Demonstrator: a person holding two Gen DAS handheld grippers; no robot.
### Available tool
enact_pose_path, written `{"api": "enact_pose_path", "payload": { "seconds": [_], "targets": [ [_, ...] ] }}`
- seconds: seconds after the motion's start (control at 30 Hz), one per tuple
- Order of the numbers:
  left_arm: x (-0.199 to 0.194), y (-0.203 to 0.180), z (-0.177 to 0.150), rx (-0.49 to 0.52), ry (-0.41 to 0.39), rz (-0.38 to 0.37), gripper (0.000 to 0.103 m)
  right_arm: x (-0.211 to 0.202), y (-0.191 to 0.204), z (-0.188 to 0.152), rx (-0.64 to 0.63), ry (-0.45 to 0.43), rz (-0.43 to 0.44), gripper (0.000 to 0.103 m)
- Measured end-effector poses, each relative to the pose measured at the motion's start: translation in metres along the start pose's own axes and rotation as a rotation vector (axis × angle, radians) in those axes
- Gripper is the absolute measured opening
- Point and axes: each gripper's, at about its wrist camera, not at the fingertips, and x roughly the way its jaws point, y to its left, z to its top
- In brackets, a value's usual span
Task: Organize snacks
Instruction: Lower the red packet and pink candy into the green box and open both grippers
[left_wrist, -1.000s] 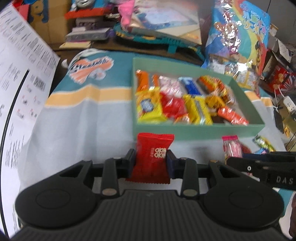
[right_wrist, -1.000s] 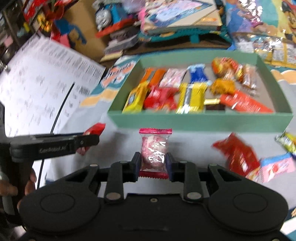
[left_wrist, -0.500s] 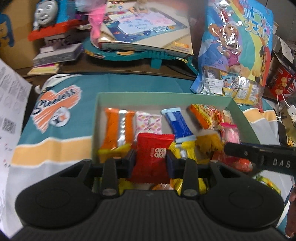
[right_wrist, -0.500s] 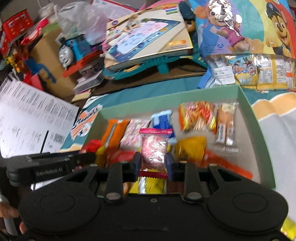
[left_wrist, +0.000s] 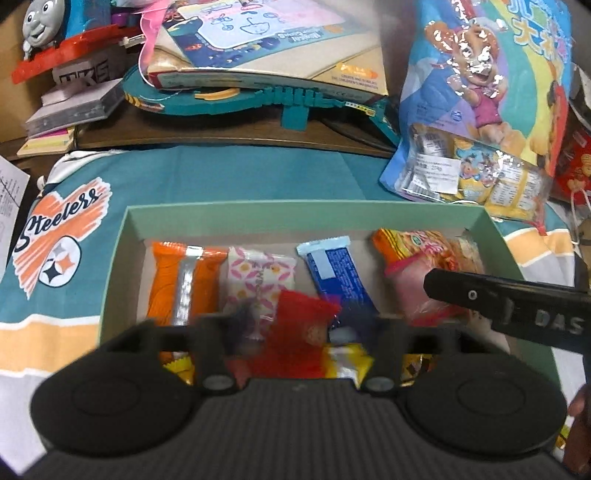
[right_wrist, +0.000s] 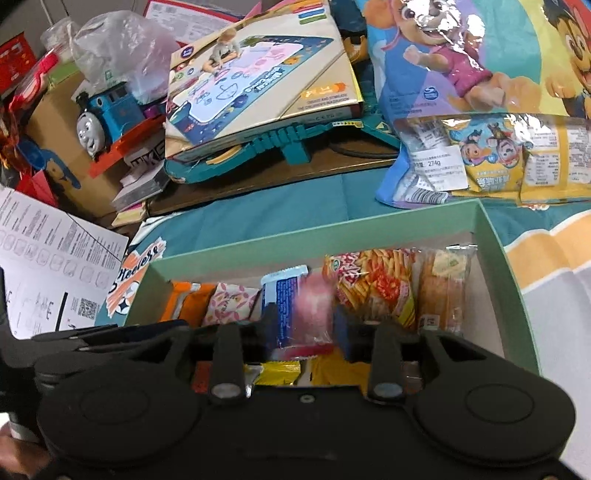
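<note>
A green box (left_wrist: 303, 214) holds several snacks: orange, pink-patterned and blue packets at its back. It also shows in the right wrist view (right_wrist: 491, 236). My left gripper (left_wrist: 301, 325) is open over the box; its fingers have spread and the red packet (left_wrist: 299, 332) is blurred, tilting between them. My right gripper (right_wrist: 304, 325) is open over the box too, and the pink candy packet (right_wrist: 314, 314) is blurred between its spread fingers. The right gripper's finger (left_wrist: 509, 299) crosses the left wrist view.
A teal Steelers cloth (left_wrist: 62, 236) lies under the box. Behind it are a toy train (right_wrist: 107, 110), a drawing-mat box (right_wrist: 258, 74) and a big cartoon snack bag (left_wrist: 487, 92). Printed paper sheets (right_wrist: 48, 254) lie at the left.
Both grippers moved forward over the box. Both jaws have opened, and the red packet and the pink packet are slipping out, blurred.
</note>
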Motion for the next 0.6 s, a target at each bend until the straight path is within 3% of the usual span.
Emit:
{"api": "enact_pose_path", "payload": {
  "seconds": [0.07,0.13,0.33,0.6],
  "targets": [
    [-0.001,-0.002,-0.004,0.011,-0.016,0.030,0.092,-0.005,-0.002,-0.003,0.003,-0.015,-0.004,0.077],
    [-0.003,-0.004,-0.006,0.018,-0.006,0.028,0.093,-0.012,-0.001,-0.006,-0.004,-0.034,-0.014,0.089],
    [-0.017,-0.008,-0.016,0.013,0.002,0.033,0.101,-0.038,-0.002,-0.015,0.000,-0.059,-0.012,0.102],
    [-0.050,-0.030,-0.030,0.047,-0.020,0.022,0.103,-0.081,-0.017,-0.034,0.033,-0.078,-0.008,0.103]
  ]
}}
